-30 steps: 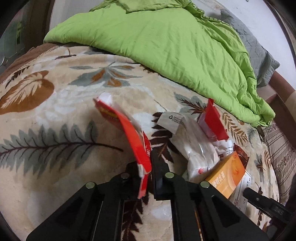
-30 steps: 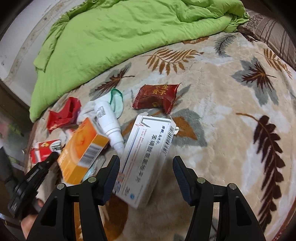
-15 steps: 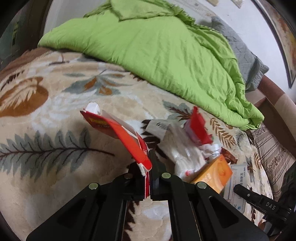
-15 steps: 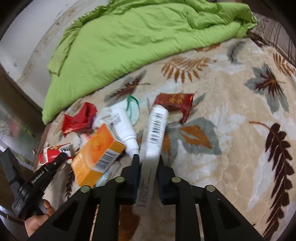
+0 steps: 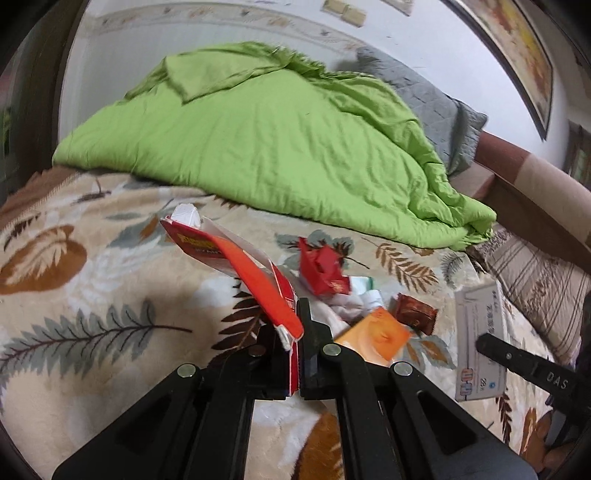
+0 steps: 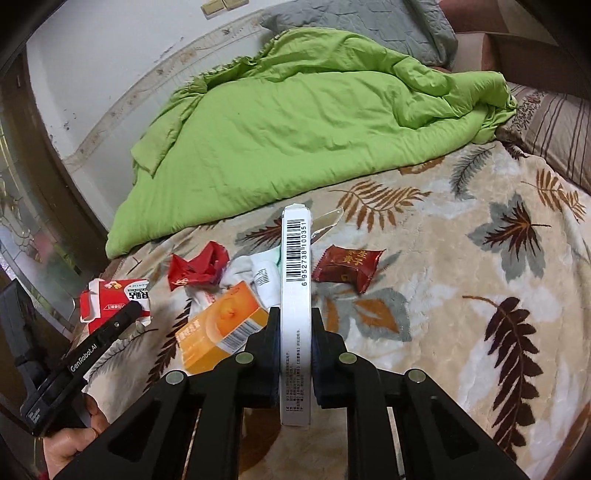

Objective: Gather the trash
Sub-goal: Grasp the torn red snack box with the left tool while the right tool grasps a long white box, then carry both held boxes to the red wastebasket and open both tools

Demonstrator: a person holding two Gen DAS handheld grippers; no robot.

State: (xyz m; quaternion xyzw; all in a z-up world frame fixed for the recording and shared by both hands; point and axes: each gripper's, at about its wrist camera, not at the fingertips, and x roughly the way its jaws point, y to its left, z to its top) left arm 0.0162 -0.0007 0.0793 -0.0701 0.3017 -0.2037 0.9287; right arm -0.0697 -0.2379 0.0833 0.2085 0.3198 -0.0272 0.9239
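My left gripper [image 5: 293, 334] is shut on a flattened red and white carton [image 5: 236, 264], held clear of the leaf-patterned blanket [image 5: 92, 317]. My right gripper [image 6: 295, 325] is shut on a narrow white medicine box [image 6: 295, 280] standing on edge with its barcode up. That box [image 5: 478, 332] and the right gripper also show at the right of the left wrist view. On the bed lie an orange box [image 6: 221, 328], a crumpled red wrapper [image 6: 195, 269], a dark red snack packet [image 6: 347, 267] and white plastic packaging [image 6: 258, 275].
A bunched green quilt [image 6: 295, 122] covers the far half of the bed, with a grey quilted cover [image 6: 362, 26] behind it. A striped pillow [image 6: 554, 125] lies at the right. A white wall runs behind, and a door frame [image 6: 40, 162] stands at the left.
The right gripper closed on the white medicine box and lifted it on edge. The left gripper rose with the red carton. Both views tilted up, showing more wall.
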